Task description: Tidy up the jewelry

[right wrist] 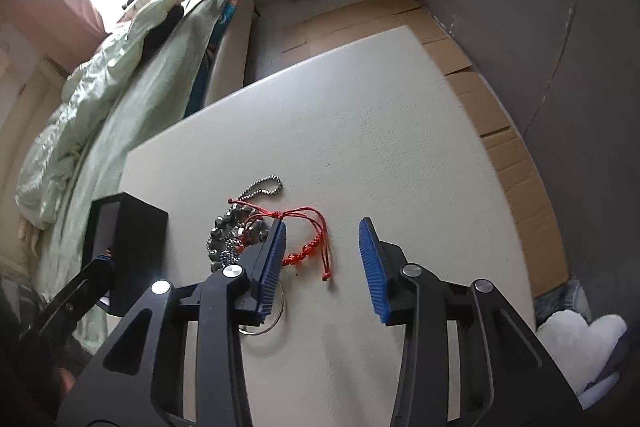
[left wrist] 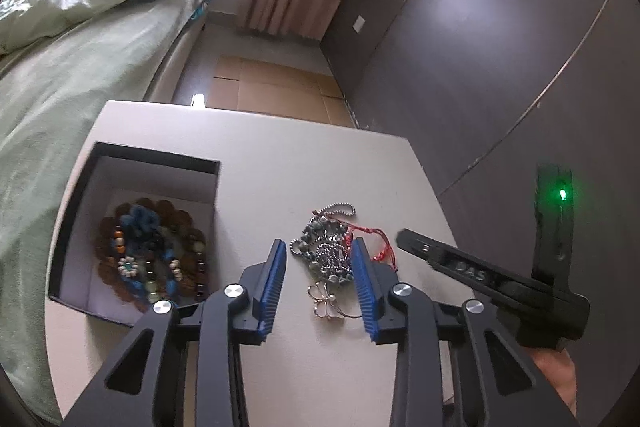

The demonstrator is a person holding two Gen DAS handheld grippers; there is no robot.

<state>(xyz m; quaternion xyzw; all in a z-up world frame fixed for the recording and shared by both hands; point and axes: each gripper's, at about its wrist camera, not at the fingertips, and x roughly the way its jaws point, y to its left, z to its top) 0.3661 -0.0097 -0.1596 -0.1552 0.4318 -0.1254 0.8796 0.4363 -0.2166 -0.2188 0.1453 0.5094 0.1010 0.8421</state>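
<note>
A pile of loose jewelry (left wrist: pixel 326 253) lies on the white table (left wrist: pixel 304 167): a silver ball chain (left wrist: pixel 340 207), grey-green beads, a red cord bracelet (right wrist: pixel 306 245) and a silver bow-shaped piece (left wrist: pixel 325 301). My left gripper (left wrist: pixel 320 259) is open, its fingers on either side of the pile just above it. A black open box (left wrist: pixel 132 231) at the left holds several bead bracelets (left wrist: pixel 154 259). My right gripper (right wrist: pixel 322 241) is open and empty above the red bracelet; it shows in the left wrist view (left wrist: pixel 404 241) right of the pile.
A bed with green bedding (left wrist: pixel 72 39) runs along the table's left side. Cardboard sheets (left wrist: pixel 272 87) cover the floor beyond the table. A dark wardrobe wall (left wrist: pixel 500 47) stands at the right. A thin silver hoop (right wrist: pixel 276 315) lies under my right gripper's left finger.
</note>
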